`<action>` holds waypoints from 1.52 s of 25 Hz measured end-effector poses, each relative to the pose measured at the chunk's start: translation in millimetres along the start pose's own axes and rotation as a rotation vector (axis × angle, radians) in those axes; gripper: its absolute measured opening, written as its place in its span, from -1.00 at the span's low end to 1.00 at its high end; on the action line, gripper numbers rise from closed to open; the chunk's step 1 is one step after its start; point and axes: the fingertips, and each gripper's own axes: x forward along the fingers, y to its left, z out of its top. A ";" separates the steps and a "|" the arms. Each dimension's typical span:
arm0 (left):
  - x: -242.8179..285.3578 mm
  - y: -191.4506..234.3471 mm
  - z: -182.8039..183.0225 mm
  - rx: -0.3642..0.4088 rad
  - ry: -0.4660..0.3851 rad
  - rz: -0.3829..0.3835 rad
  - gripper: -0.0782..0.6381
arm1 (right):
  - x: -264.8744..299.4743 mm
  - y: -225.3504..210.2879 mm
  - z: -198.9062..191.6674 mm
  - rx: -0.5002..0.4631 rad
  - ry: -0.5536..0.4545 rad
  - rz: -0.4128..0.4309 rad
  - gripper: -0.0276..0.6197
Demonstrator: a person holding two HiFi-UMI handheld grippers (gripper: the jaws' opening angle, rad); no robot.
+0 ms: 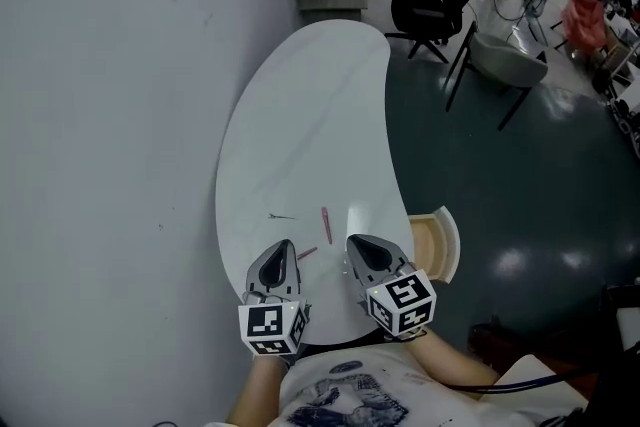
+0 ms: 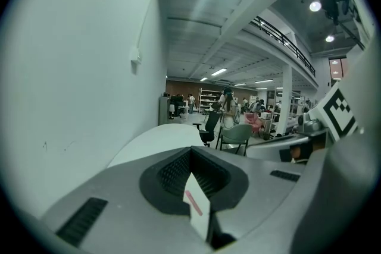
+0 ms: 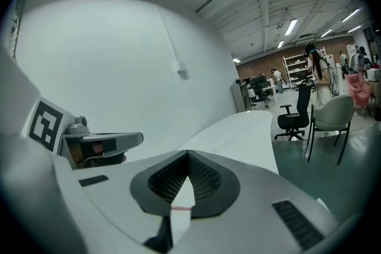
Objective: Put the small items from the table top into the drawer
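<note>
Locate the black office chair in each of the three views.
Head view: black office chair near the top, right of centre, past the white table's far end.
Left gripper view: small, mid-frame, beside a grey chair.
Right gripper view: right of centre, at mid-height.
Shared landmark: the white table's rounded far end.

My left gripper [image 1: 283,250] and right gripper [image 1: 358,245] hang side by side over the near end of the table [image 1: 300,105]. One stick [image 1: 307,253] lies between them and another [image 1: 325,223] just ahead. A thin piece [image 1: 282,216] lies ahead of my left. The drawer [image 1: 447,237] is right of my right gripper.
</note>
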 end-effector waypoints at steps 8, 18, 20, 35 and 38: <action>24.9 41.4 0.1 -0.006 0.010 -0.077 -0.72 | 33.2 6.3 -2.2 -0.015 0.027 -0.095 -0.85; 48.0 72.3 -33.1 0.003 0.059 -0.159 -0.72 | 70.3 8.9 -26.3 -0.032 0.060 -0.184 -0.85; 53.1 75.8 -42.0 0.002 0.072 -0.171 -0.72 | 75.5 5.8 -32.0 -0.046 0.070 -0.206 -0.85; 96.3 91.2 -90.5 0.024 0.158 -0.224 -0.72 | 118.0 -22.6 -85.0 0.011 0.185 -0.280 -0.85; 104.0 92.5 -100.1 0.018 0.181 -0.228 -0.72 | 128.2 -29.5 -95.8 0.023 0.214 -0.280 -0.84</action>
